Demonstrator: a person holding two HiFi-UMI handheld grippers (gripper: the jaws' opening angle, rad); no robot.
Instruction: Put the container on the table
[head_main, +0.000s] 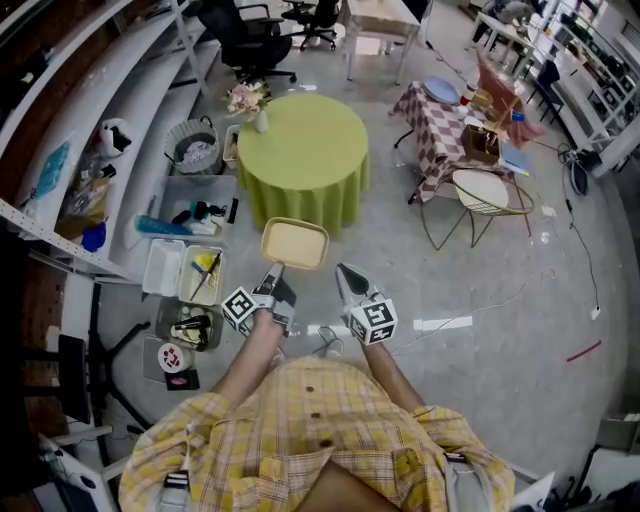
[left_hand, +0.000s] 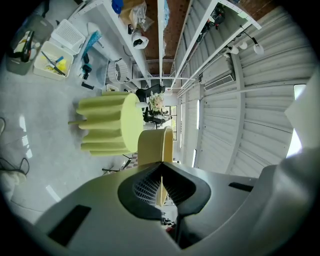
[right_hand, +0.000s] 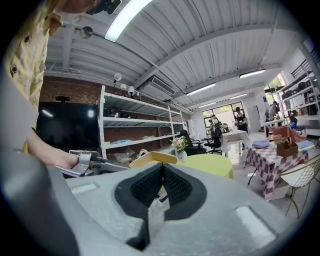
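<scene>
A pale yellow shallow container (head_main: 295, 243) hangs in the air just before the near edge of a round table with a green cloth (head_main: 303, 150). My left gripper (head_main: 274, 270) is shut on its near rim. In the left gripper view the jaws pinch the thin yellow container wall (left_hand: 155, 145), with the green table (left_hand: 107, 125) beyond. My right gripper (head_main: 346, 273) hovers beside it to the right, shut and empty. Its own view shows the closed gripper (right_hand: 161, 168), the container (right_hand: 152, 159) and the table (right_hand: 210, 164) ahead.
A small flower vase (head_main: 260, 118) stands at the table's far left edge. Plastic bins with tools (head_main: 185, 272) lie on the floor to the left, below long shelves (head_main: 90, 130). A wire chair (head_main: 485, 195) and a checkered table (head_main: 440, 125) stand to the right.
</scene>
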